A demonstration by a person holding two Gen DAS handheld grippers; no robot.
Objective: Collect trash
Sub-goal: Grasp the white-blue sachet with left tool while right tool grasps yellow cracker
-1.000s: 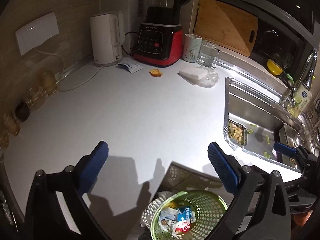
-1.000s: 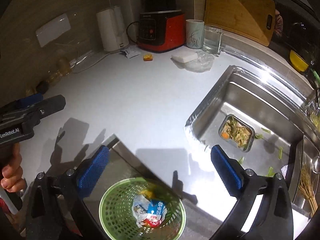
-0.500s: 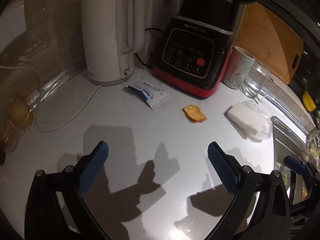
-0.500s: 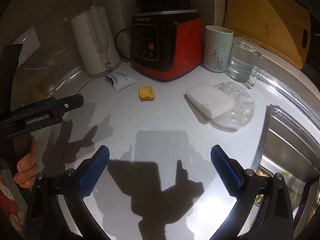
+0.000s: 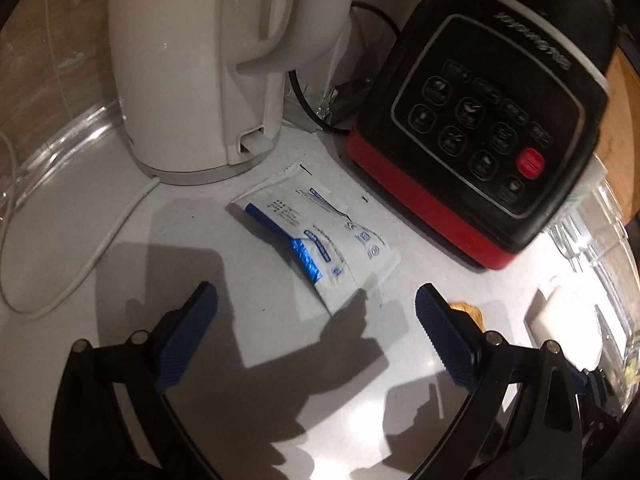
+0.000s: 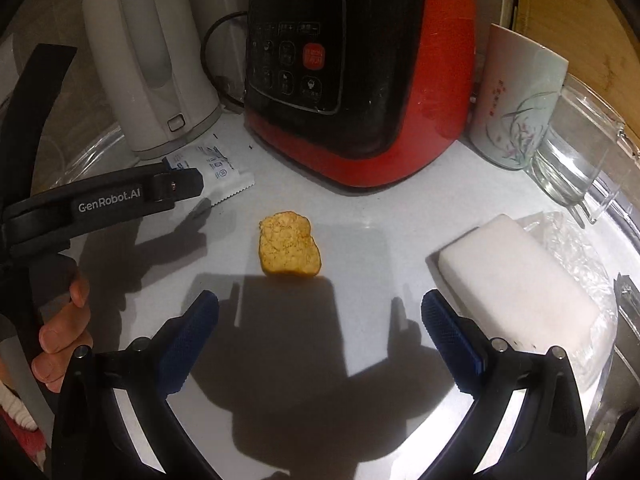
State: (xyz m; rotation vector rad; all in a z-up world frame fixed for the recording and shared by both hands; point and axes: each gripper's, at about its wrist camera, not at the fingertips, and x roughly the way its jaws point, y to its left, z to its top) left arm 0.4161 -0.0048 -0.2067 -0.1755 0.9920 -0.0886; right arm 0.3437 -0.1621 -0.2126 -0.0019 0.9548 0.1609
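Observation:
A white and blue sachet wrapper (image 5: 316,236) lies flat on the white counter (image 5: 192,240), just ahead of my open left gripper (image 5: 316,312). Its near corner reaches between the blue pads. The same wrapper (image 6: 224,172) shows in the right wrist view, partly behind the left gripper's black finger (image 6: 120,200). A yellow-brown food scrap (image 6: 289,245) rests on the counter a short way in front of my open right gripper (image 6: 320,320). A sliver of that scrap (image 5: 466,309) peeks out behind the left gripper's right pad.
A white kettle (image 5: 208,64) and a red and black blender base (image 6: 360,76) stand close behind the trash. A mug (image 6: 516,100), a glass (image 6: 576,164) and a white sponge (image 6: 516,284) on clear plastic sit to the right. A hand (image 6: 60,332) holds the left gripper.
Both grippers have moved forward across the counter, away from the green basket and the sink. The wrapper and the food scrap are now much closer. Both stay open.

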